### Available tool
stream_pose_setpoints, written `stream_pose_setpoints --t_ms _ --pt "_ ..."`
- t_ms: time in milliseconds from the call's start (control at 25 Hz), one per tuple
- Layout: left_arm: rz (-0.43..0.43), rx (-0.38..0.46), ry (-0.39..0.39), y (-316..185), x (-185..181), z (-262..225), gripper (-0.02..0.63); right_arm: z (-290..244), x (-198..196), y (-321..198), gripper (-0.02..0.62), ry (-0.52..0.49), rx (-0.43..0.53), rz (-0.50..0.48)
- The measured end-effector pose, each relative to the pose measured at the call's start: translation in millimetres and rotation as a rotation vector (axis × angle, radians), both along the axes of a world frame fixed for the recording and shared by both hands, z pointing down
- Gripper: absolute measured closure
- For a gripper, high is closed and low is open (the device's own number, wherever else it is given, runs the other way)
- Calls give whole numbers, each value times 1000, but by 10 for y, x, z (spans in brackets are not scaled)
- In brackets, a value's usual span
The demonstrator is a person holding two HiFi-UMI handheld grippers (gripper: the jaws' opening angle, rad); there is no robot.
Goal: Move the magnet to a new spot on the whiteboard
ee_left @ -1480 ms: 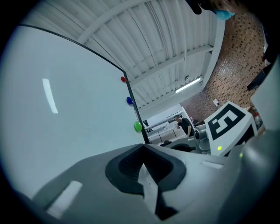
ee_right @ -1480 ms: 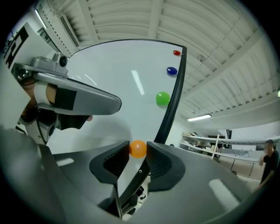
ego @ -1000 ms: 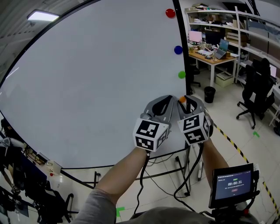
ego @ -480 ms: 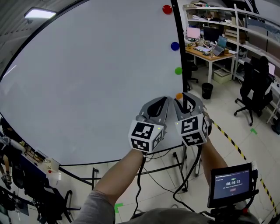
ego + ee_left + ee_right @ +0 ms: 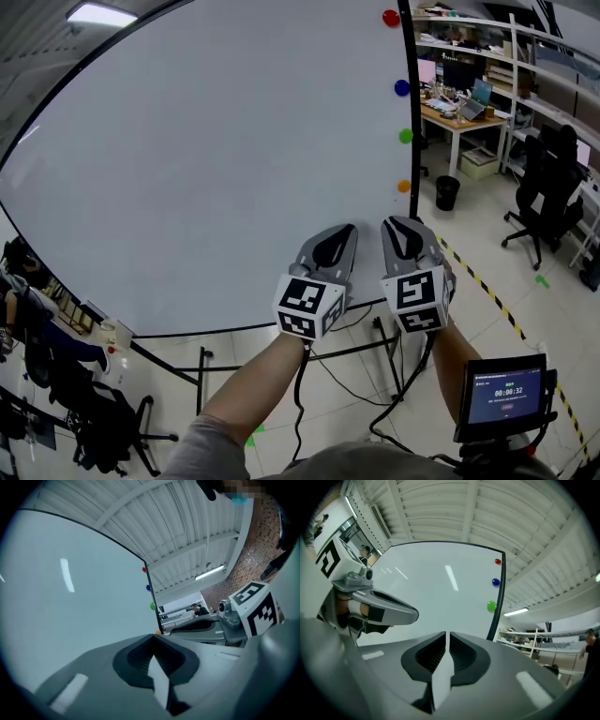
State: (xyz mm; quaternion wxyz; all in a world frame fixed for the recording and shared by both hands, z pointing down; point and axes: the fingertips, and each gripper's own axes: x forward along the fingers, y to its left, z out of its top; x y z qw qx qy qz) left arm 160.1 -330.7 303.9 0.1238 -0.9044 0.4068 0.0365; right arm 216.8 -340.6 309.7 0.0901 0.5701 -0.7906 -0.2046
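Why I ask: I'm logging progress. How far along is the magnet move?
Done: can't tell. The orange magnet sits on the whiteboard below the green magnet, blue magnet and red magnet; nothing shows whether that is a new spot. In hand: nothing. The right tongs are closing on air, off the board; the left tongs are shut, empty. Left: possibly the whole move.

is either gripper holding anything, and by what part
Nothing is held: left gripper shut and empty, right gripper closing its jaws on nothing; the orange magnet sits on the whiteboard.
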Motion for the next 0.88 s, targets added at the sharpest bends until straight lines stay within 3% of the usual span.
stream_pose_setpoints --t_ms 80,520,880 --pt "4 -10 15 205 -201 86 604 109 -177 209 585 1 -11 5" --pt "18 -78 94 1510 -1395 573 604 693 -1254 1487 589 -99 -162 -35" --pt "12 -194 112 2390 -1793 1171 605 1401 -1571 2356 589 -139 -315 -101"
